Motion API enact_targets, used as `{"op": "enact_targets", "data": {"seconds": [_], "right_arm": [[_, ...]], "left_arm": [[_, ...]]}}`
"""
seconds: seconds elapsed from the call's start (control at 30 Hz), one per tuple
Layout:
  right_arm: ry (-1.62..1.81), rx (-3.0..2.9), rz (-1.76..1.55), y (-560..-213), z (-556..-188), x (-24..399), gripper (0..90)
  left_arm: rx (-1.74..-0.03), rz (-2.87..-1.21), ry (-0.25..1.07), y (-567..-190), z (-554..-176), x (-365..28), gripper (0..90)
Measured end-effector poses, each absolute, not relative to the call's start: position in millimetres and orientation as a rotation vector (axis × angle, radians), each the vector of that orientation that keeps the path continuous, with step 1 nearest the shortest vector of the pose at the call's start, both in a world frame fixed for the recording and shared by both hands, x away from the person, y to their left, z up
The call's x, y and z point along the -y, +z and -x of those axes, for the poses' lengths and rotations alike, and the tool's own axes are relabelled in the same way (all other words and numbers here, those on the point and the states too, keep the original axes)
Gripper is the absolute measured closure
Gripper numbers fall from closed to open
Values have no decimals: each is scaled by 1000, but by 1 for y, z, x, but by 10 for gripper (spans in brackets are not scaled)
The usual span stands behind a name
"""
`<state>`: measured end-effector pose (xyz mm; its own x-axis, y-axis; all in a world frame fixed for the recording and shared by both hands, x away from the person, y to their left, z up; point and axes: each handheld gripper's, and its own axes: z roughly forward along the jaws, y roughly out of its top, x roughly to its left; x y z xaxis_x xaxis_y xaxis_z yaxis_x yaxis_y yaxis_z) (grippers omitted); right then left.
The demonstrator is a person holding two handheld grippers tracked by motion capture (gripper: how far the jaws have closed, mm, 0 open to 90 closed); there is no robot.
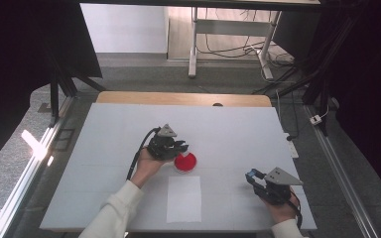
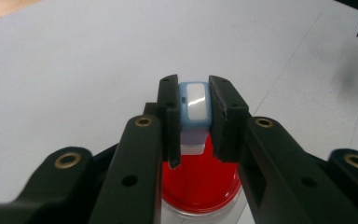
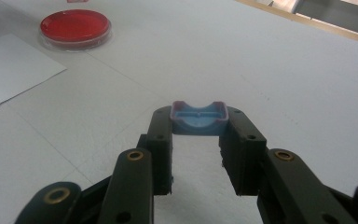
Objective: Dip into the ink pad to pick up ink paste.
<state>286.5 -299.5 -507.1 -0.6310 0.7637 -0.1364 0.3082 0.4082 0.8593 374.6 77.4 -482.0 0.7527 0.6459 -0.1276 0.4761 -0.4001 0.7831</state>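
Note:
A round dish with red contents point(image 1: 185, 162) lies on the white table point(image 1: 228, 129), near its middle. My left gripper point(image 1: 183, 146) hovers at the dish's far-left rim, shut on a small light-blue block with a white face point(image 2: 195, 106); the red dish point(image 2: 200, 184) lies right beneath the jaws. At the front right, my right gripper point(image 1: 252, 176) is shut on a shallow blue cap-like piece point(image 3: 198, 119), held across its fingertips point(image 3: 161, 122). From there the red dish point(image 3: 74, 25) lies far off to the upper left.
A white paper sheet point(image 1: 184, 198) lies flat in front of the dish, near the table's front edge. A wooden strip point(image 1: 183, 98) runs along the far edge. Dark frame posts stand left and right, and a power strip point(image 1: 290, 144) sits off the right edge.

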Motion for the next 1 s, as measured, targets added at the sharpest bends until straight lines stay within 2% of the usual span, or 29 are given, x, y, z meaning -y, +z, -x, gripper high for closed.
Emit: {"op": "enact_targets", "data": {"seconds": [1.0], "right_arm": [[1152, -2153, -910, -507, -286, 300, 655]], "left_arm": [[-826, -2168, 296, -492, -373, -70, 753]]}}
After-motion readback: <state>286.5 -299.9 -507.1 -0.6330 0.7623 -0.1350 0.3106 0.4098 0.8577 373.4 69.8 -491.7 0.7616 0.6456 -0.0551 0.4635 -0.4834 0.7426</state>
